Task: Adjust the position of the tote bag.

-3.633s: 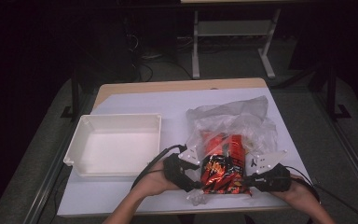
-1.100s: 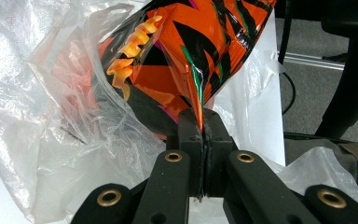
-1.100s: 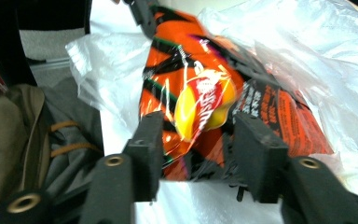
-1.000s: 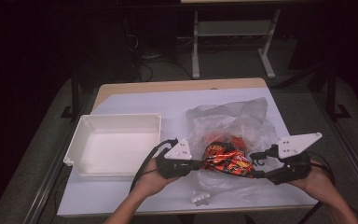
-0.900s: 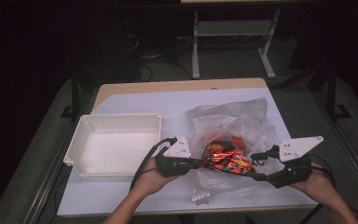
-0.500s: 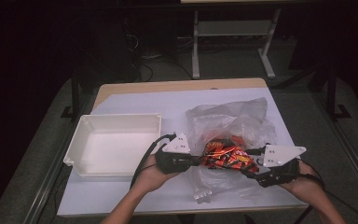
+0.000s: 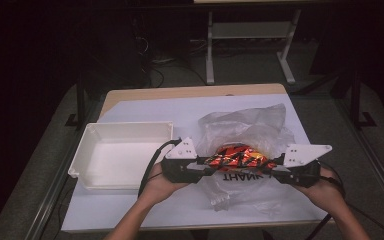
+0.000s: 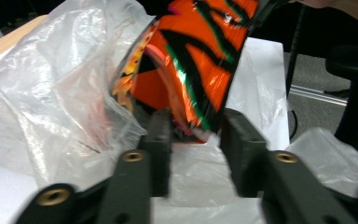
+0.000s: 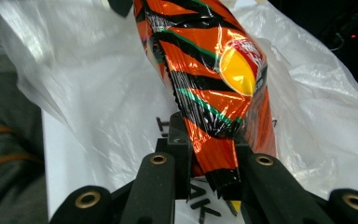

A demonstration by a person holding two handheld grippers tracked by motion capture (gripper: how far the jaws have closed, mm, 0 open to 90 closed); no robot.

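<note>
Aloft between our two hand-held grippers, the shiny orange foil snack packet with black and green stripes point(image 7: 237, 158) hung above the crumpled clear plastic bag printed with dark lettering point(image 7: 245, 132), on the right half of the white-covered counter point(image 7: 145, 107).

The left gripper point(image 7: 202, 166) had its jaws pinching one end seam of the packet; the left gripper view showed the foil point(image 8: 193, 60) wedged between them. The right gripper point(image 7: 275, 167) had its jaws pressed onto the opposite crimped seam, the foil point(image 9: 205, 79) rising away from them toward the far hand.

We judged the packet light, puffed with air and easily crushed, its glossy film slick enough to slide out of a loose pinch. The flat sealed ends looked the safest hold, since squeezing the belly could break whatever was inside; what it held we could not tell. The bag beneath point(image 9: 98, 79) was limp and likely to cling or drag along.

To the left sat the empty white rectangular plastic tray point(image 7: 87, 165), its raised rim just beside the left hand point(image 7: 162, 182). Bare counter lay open behind the tray and bag. The near edge ran close under both forearms, and the right edge was not far beyond the right hand point(image 7: 325, 187), leaving little slack that way.
</note>
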